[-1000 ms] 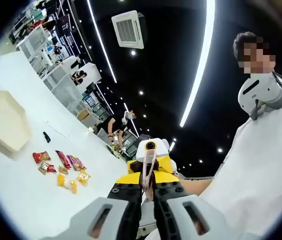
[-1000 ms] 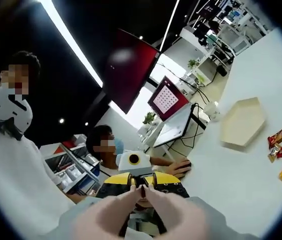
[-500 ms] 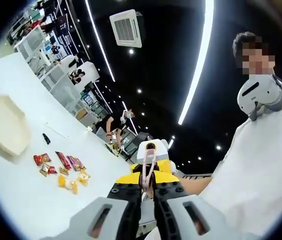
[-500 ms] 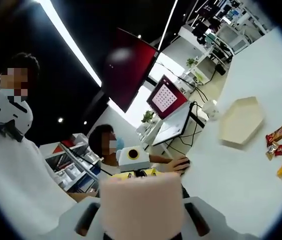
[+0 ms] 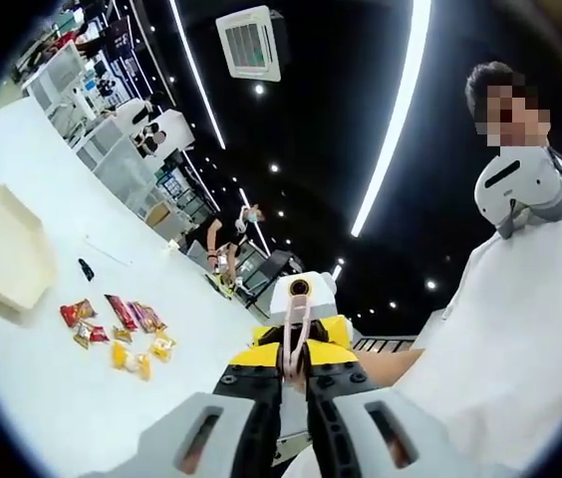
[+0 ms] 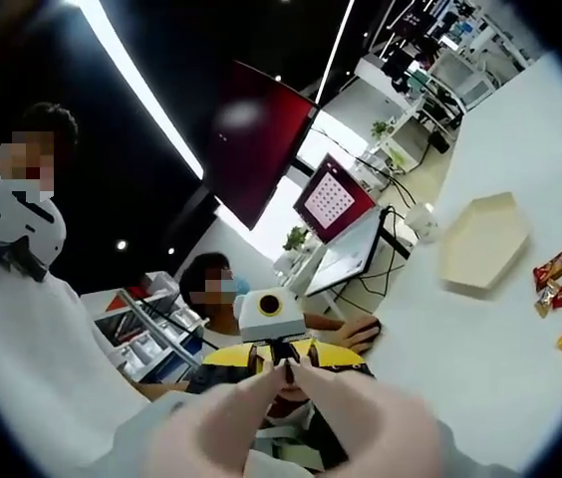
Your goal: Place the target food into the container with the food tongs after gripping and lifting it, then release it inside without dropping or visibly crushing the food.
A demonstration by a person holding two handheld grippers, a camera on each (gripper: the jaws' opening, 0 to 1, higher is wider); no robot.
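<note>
1. While both grippers are raised facing each other, well apart from the table [image 5: 52,398], the tongs [image 6: 286,398] sit in the right gripper [image 5: 293,366] with their tips pressed together and nothing between them.
2. Jaws of the left gripper [image 5: 295,393] stand close, with a narrow slot between them; I cannot tell whether they pinch anything.
3. Food: a loose cluster of small packets [image 5: 122,334] lies on the table, near the cream hexagonal tray [image 5: 2,249] but outside it. None is lifted yet.
4. Risk: the tongs are already squeezed. They must spread before reaching a packet, or they will push it aside rather than straddle it.
5. Risk: the packets lie close together, some touching, so the tips may catch two at once or only a slippery edge, and one could drop on the way to the tray.
6. Risk: too hard a squeeze could visibly crush a packet's contents.
7. Risk: the tongs could twist in the right jaws if the hold on them is shallow.
8. Writing: the packet print is too small to read. A monitor [image 6: 329,199] shows a dotted square with no legible words.
</note>
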